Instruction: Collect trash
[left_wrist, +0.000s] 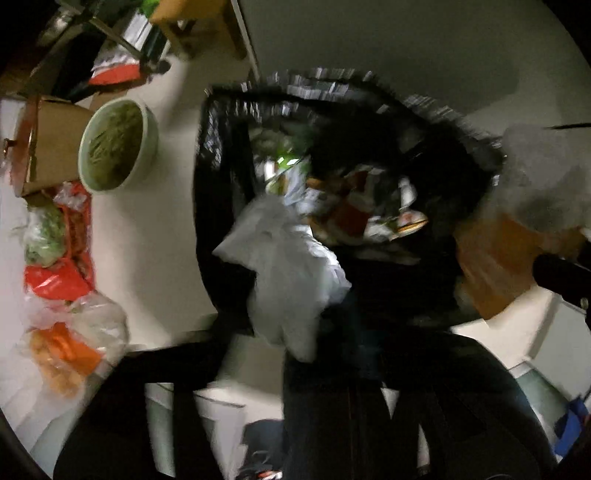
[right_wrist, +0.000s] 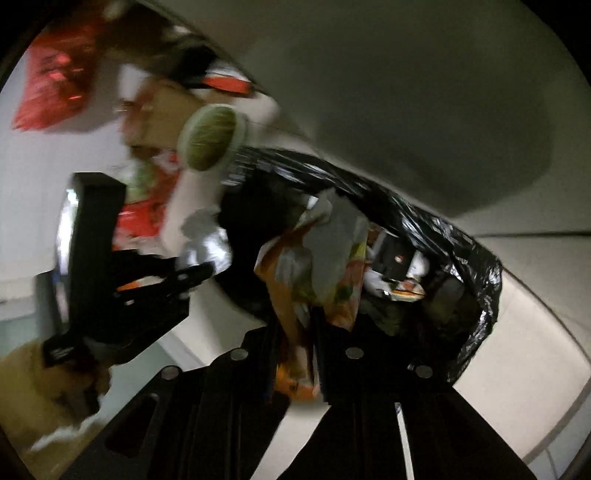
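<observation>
A black trash bag (left_wrist: 436, 122) stands open on the floor, with mixed wrappers inside (left_wrist: 369, 210); it also shows in the right wrist view (right_wrist: 424, 221). My left gripper (left_wrist: 295, 332) is shut on a crumpled white plastic bag (left_wrist: 284, 266) and holds it over the bag's near rim. In the right wrist view the left gripper (right_wrist: 207, 273) shows at the left with that white plastic (right_wrist: 207, 236). My right gripper (right_wrist: 295, 354) is shut on an orange and yellow snack wrapper (right_wrist: 325, 266) held over the trash bag's opening.
A white table (left_wrist: 147, 236) at the left holds a green bowl of food (left_wrist: 116, 146), a cardboard box (left_wrist: 51, 140), red bags (left_wrist: 55, 280) and clear bags with orange contents (left_wrist: 62, 347). The pale floor (left_wrist: 406, 44) lies beyond the bag.
</observation>
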